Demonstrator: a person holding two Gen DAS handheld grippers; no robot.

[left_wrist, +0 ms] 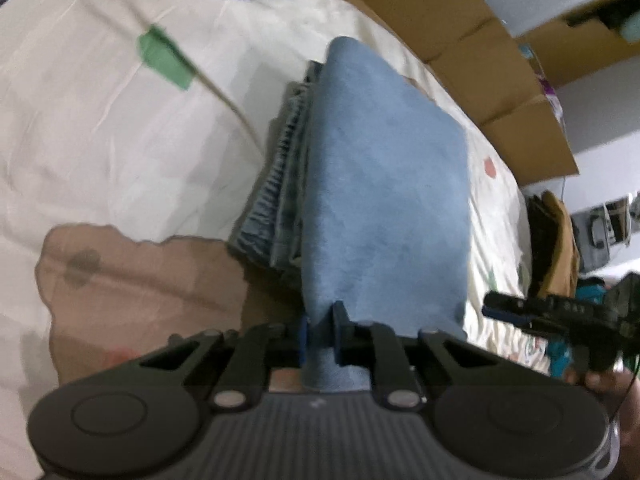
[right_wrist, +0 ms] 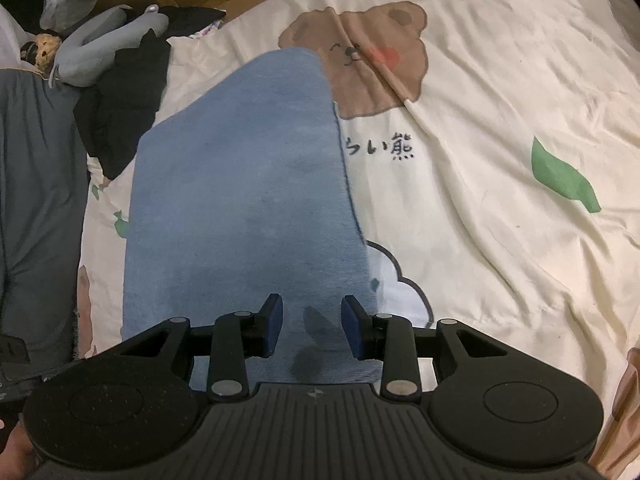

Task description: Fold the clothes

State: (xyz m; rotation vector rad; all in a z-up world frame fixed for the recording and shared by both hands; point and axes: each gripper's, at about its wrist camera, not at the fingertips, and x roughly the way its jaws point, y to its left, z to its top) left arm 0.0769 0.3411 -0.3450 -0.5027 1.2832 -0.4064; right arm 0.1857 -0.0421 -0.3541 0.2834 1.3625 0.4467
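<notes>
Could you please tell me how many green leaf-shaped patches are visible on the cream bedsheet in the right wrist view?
1 clearly: a large green leaf-shaped patch right of the folded blue denim garment. A smaller green mark peeks out at the garment's left edge; others may be hidden.

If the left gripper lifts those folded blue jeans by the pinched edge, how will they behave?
The folded jeans would probably sag and unfold: only the top layer sits between the left gripper pads, and loose layers show at the side. Thick stacked denim looks fairly heavy. On the soft bedsheet, pushing likely bunches them rather than slides.
</notes>
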